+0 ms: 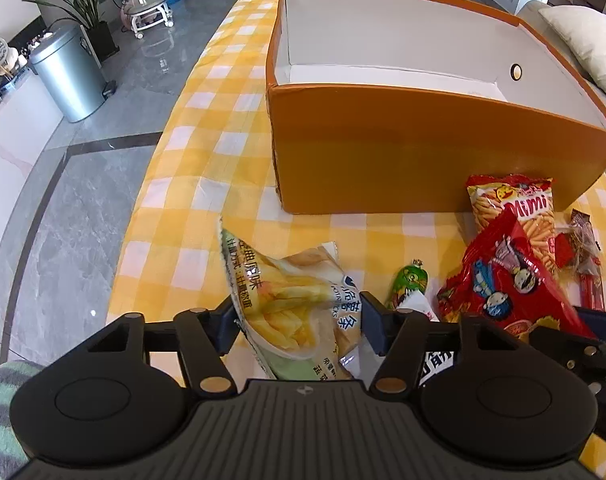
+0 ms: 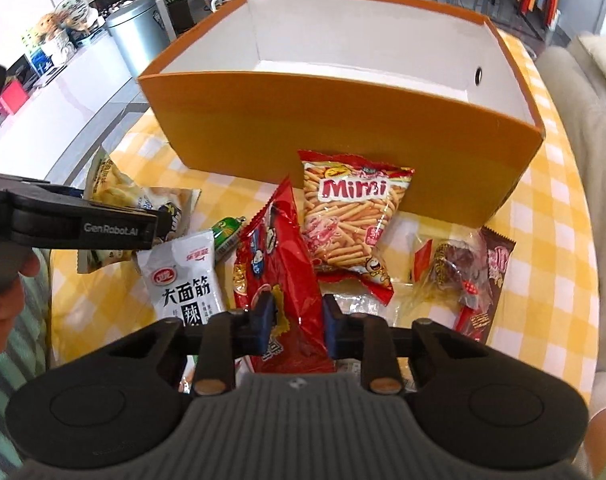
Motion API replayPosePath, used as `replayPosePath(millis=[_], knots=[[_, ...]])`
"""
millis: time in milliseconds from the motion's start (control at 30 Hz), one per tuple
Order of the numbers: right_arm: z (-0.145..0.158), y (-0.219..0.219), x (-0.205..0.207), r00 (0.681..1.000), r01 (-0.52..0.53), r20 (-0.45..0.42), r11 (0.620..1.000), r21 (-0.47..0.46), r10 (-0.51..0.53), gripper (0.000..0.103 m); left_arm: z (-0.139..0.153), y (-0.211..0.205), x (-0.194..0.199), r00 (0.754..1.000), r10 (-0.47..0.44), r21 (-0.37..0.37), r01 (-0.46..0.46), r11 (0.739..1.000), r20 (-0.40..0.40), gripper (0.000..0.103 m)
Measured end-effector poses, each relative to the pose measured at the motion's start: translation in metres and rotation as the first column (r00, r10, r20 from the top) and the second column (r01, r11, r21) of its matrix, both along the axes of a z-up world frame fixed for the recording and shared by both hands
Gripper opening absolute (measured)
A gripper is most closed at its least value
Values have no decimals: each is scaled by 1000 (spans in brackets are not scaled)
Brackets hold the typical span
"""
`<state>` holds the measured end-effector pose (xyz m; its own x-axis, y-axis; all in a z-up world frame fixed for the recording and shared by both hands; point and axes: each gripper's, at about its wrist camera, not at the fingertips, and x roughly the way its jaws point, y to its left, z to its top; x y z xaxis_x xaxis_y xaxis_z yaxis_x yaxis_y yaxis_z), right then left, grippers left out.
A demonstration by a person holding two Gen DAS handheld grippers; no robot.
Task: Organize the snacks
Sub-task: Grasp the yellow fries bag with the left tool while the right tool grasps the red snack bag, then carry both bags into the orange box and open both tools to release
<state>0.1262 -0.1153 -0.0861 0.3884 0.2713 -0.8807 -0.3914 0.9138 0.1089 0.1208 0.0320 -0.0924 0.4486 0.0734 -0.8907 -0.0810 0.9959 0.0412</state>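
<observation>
An empty orange box (image 1: 423, 148) with a white inside stands on the yellow checked tablecloth (image 1: 207, 168); it also shows in the right wrist view (image 2: 303, 132). My left gripper (image 1: 299, 320) is shut on a yellow fries bag (image 1: 291, 304), in front of the box. My right gripper (image 2: 297, 322) is shut on a red cartoon snack bag (image 2: 279, 264). That red bag also shows in the left wrist view (image 1: 511, 280). A Mimi stick-snack bag (image 2: 351, 216) lies against the box front.
A white spicy-gluten packet (image 2: 187, 280), a green packet (image 2: 225, 234), clear-wrapped sweets (image 2: 451, 268) and a brown wafer packet (image 2: 495, 264) lie beside the held bags. A metal bin (image 1: 67, 72) and plant (image 1: 87, 12) stand on the floor at left. A sofa cushion (image 1: 587, 40) lies at right.
</observation>
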Motion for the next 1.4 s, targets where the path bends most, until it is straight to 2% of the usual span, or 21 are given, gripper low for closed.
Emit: replayPosePath(millis=[233, 467, 667, 800, 1233, 1400], knots=[[12, -5, -6, 998, 5, 68, 999, -34, -3, 20, 12, -1, -15, 999, 5, 30, -6, 1000, 47, 58], [32, -10, -15, 989, 25, 147, 998, -49, -18, 20, 36, -4, -30, 994, 6, 26, -9, 1000, 113, 57], [51, -20, -28, 980, 60, 193, 998, -33, -53, 20, 52, -12, -36, 988, -23, 22, 20, 1000, 153, 57], [62, -22, -36, 966, 79, 249, 995, -56, -63, 19, 63, -19, -37, 982, -42, 19, 39, 999, 182, 57], [105, -40, -15, 921, 204, 331, 978, 44, -207, 19, 104, -32, -15, 948, -107, 23, 105, 994, 299, 57], [115, -45, 6, 917, 227, 309, 967, 112, -251, 17, 113, -32, 3, 934, -132, 0, 140, 990, 331, 57]])
